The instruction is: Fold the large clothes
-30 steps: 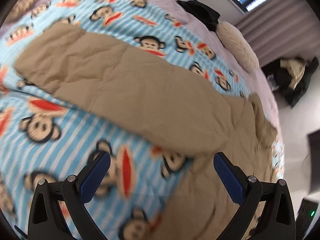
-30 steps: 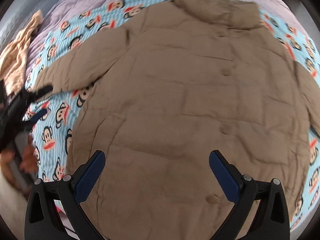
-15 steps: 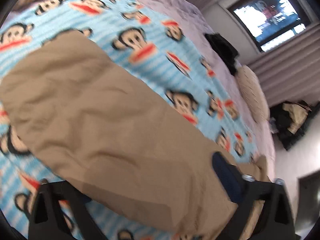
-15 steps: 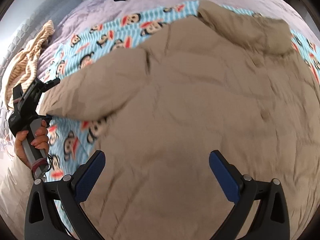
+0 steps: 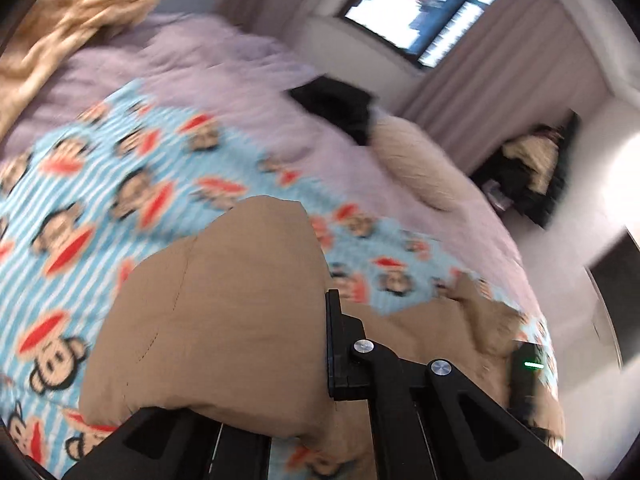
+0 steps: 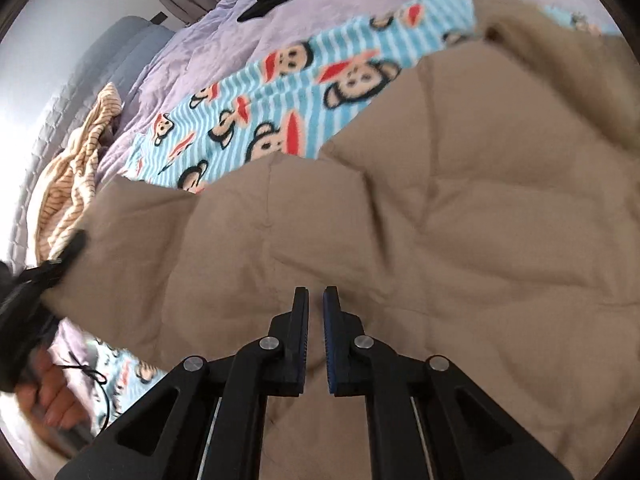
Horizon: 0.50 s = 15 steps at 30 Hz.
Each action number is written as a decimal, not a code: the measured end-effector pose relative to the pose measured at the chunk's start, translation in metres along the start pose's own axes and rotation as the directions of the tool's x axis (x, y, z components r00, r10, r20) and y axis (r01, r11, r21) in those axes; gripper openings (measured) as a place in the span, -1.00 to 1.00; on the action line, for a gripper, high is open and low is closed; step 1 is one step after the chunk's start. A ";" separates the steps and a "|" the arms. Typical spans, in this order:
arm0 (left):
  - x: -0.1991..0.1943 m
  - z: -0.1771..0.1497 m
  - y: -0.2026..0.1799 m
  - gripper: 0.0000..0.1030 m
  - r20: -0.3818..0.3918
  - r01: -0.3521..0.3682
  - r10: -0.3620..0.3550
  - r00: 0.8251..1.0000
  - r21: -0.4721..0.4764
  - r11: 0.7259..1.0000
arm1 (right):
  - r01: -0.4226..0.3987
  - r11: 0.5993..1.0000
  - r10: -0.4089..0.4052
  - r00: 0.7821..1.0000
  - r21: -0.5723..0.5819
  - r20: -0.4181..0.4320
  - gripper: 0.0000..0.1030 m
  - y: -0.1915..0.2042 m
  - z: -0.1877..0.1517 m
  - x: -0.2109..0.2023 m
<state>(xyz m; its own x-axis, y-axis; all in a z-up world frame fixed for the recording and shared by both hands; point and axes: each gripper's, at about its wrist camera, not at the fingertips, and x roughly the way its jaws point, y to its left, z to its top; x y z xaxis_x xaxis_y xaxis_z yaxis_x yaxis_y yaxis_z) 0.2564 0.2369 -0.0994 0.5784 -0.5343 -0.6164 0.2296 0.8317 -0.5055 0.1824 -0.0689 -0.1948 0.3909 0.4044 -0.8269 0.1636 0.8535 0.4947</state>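
A large tan quilted coat (image 6: 440,220) lies spread on the bed. One of its sleeves (image 5: 224,320) is lifted off the blanket, bunched over my left gripper (image 5: 320,308), which is shut on it; only one black finger (image 5: 334,340) shows, the other is under the cloth. In the right wrist view that left gripper (image 6: 44,272) is at the far left on the sleeve end, with a person's hand (image 6: 48,392) below it. My right gripper (image 6: 316,300) sits low on the coat near the armpit, its jaws together to a thin slit, pinching the fabric.
A blue striped monkey-print blanket (image 5: 100,184) lies under the coat on a lilac bedspread (image 5: 224,60). A black garment (image 5: 340,108) and a beige pillow (image 5: 416,160) lie at the far end. A striped beige garment (image 6: 76,184) is bunched by the grey headboard (image 6: 80,92). Dark clothes (image 5: 528,168) are piled beyond the bed.
Both grippers went from wide open to shut. The left one closed on the sleeve and rose with it. The right one sank toward the coat and shifted left toward the sleeve.
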 end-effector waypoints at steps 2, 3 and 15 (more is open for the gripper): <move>0.000 0.001 -0.031 -0.90 -0.008 0.052 -0.051 0.999 0.064 0.997 | -0.034 0.999 0.034 0.999 0.017 -0.030 -0.85 -0.002 -0.001 0.015; 0.005 0.000 -0.047 -0.90 -0.019 0.077 -0.076 0.997 0.091 0.993 | -0.045 0.999 0.046 0.998 0.022 -0.050 -0.85 -0.003 -0.003 0.025; 0.093 -0.091 -0.264 -0.90 -0.266 0.248 -0.161 0.950 0.333 0.910 | -0.112 0.981 0.113 0.994 0.159 0.003 -0.88 -0.103 -0.027 -0.067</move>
<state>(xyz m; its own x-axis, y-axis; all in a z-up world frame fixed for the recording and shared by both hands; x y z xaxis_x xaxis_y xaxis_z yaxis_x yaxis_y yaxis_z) 0.1786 -0.0458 -0.0778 0.3043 -0.6819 -0.6651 0.6129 0.6747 -0.4113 0.1146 -0.1751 -0.1978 0.4093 0.4972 -0.7651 0.2611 0.7396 0.6203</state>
